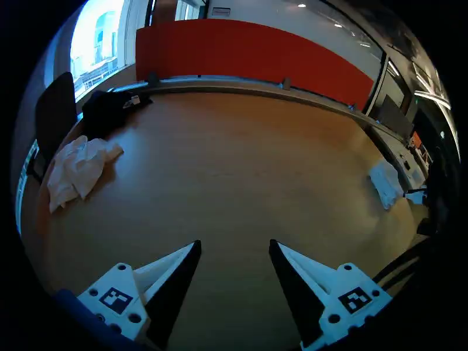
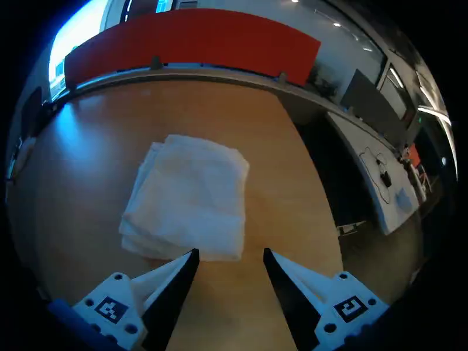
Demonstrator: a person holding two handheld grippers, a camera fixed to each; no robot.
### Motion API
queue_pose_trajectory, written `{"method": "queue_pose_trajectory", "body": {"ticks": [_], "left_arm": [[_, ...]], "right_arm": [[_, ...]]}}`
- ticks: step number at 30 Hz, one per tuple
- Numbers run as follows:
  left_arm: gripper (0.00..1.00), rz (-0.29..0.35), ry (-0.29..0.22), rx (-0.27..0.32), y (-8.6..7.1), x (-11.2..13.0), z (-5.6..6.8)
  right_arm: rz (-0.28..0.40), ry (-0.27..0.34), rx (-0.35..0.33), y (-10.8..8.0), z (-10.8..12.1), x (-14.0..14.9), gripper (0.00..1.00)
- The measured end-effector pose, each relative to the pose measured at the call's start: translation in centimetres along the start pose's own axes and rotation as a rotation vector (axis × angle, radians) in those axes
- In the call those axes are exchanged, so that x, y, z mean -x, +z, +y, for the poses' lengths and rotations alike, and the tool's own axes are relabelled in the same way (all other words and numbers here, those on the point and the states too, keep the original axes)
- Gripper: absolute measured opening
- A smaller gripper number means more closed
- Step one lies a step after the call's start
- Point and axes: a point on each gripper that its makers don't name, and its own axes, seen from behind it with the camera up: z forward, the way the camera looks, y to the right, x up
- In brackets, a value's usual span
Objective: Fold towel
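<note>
A white towel (image 2: 188, 196) lies folded into a thick rectangle on the wooden table (image 2: 286, 175), just ahead of my right gripper (image 2: 229, 255). That gripper is open, hovering just short of the towel's near edge, with nothing between its fingers. The same folded towel (image 1: 386, 182) appears far right in the left gripper view. My left gripper (image 1: 234, 245) is open over bare wood in the table's middle. A crumpled white towel (image 1: 79, 167) lies at the far left of the table.
A dark bag or garment (image 1: 108, 108) sits at the table's far left corner, beside a dark chair (image 1: 55, 111). A red partition (image 1: 251, 52) runs along the back edge. To the right of the table stands a second desk (image 2: 380, 175) with cables.
</note>
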Motion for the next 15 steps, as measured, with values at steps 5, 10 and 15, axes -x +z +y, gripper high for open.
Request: {"method": "queue_pose_trajectory", "body": {"ticks": [5, 10, 15], "left_arm": [[0.85, 0.008, -0.003, -0.004, 0.0, -0.3, -0.3], [0.86, 0.021, -0.001, -0.005, 0.0, -0.9, -0.5], [0.86, 0.049, -0.009, -0.002, 0.1, -1.8, -0.5]], "right_arm": [[0.038, 0.012, -0.025, -0.4, -1.3, -1.3, 0.84], [0.091, 0.018, -0.053, -0.9, -3.0, -2.9, 0.84], [0.187, 0.041, -0.064, -1.7, -4.3, -5.7, 0.84]]}}
